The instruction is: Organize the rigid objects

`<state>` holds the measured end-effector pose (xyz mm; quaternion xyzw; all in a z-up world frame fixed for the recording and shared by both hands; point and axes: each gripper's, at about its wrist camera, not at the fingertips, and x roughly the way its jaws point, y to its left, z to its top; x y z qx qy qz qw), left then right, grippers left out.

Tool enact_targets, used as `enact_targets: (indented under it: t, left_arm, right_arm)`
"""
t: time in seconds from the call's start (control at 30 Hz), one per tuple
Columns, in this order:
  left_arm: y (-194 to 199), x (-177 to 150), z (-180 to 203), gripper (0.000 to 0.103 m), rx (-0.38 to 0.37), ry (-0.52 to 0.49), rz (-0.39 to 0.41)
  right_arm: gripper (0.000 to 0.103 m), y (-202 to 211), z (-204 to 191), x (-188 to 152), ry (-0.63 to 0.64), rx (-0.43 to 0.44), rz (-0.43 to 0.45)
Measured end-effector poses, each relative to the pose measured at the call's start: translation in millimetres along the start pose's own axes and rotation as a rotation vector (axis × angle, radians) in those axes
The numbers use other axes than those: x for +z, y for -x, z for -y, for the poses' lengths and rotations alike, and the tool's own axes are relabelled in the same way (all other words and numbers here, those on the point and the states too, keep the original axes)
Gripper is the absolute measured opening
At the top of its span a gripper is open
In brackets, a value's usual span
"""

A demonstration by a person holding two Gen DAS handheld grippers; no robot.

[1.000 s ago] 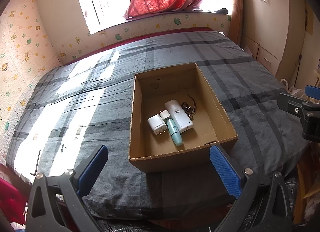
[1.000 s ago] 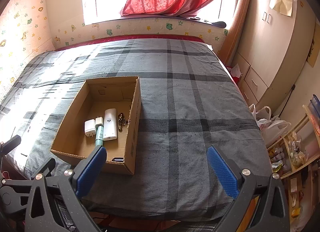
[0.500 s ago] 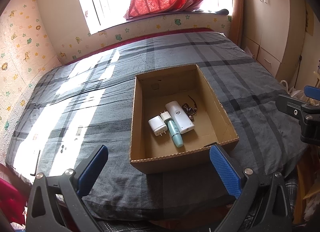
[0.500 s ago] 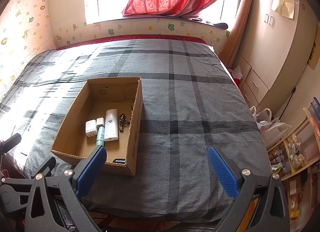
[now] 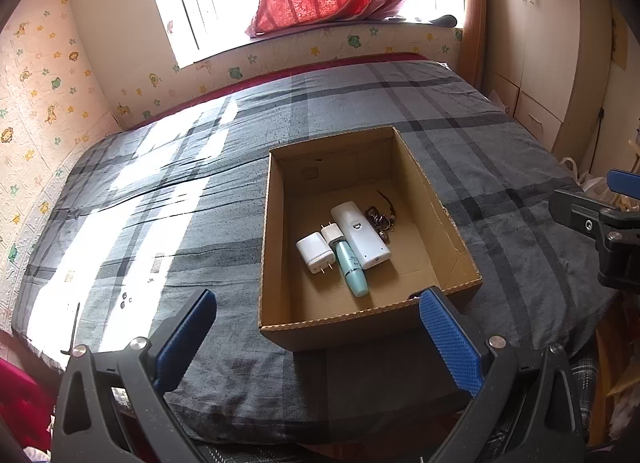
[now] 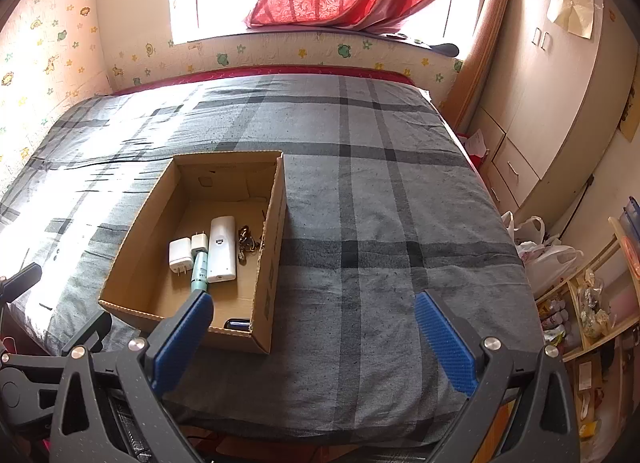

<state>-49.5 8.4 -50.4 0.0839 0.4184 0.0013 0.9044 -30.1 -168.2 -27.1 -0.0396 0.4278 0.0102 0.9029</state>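
An open cardboard box (image 5: 448, 219) (image 6: 276, 231) sits on the grey plaid bed. Inside lie a white charger plug (image 5: 315, 252) (image 6: 180, 253), a smaller white plug (image 5: 332, 233), a teal tube (image 5: 352, 269) (image 6: 200, 269), a white remote-like device (image 5: 362, 233) (image 6: 222, 247) and a dark keychain (image 5: 382, 219) (image 6: 246, 243). A dark object (image 6: 236, 323) lies at the box's near corner. My left gripper (image 5: 318, 337) is open and empty, held before the box's near wall. My right gripper (image 6: 314, 337) is open and empty, to the right of the box.
The bed (image 5: 160, 223) (image 6: 380, 203) has sunlit patches on the left. A thin dark tool (image 5: 74, 325) and small bits (image 5: 126, 299) lie near its left front edge. A wardrobe (image 6: 560, 103), bags (image 6: 540, 247) and shelves (image 6: 592, 303) stand to the right.
Both views have shifted only slightly; the box and its contents have not moved. Both grippers stay open.
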Motion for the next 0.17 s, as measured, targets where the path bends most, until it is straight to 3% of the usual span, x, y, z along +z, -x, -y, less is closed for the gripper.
enact_targets:
  t: [0.17]
  left_arm:
    - [-2.8, 1.4, 1.4, 0.103, -0.003, -0.011, -0.003]
  right_arm:
    - [0.103, -6.2, 1.8, 2.6, -0.003, 0.000, -0.007]
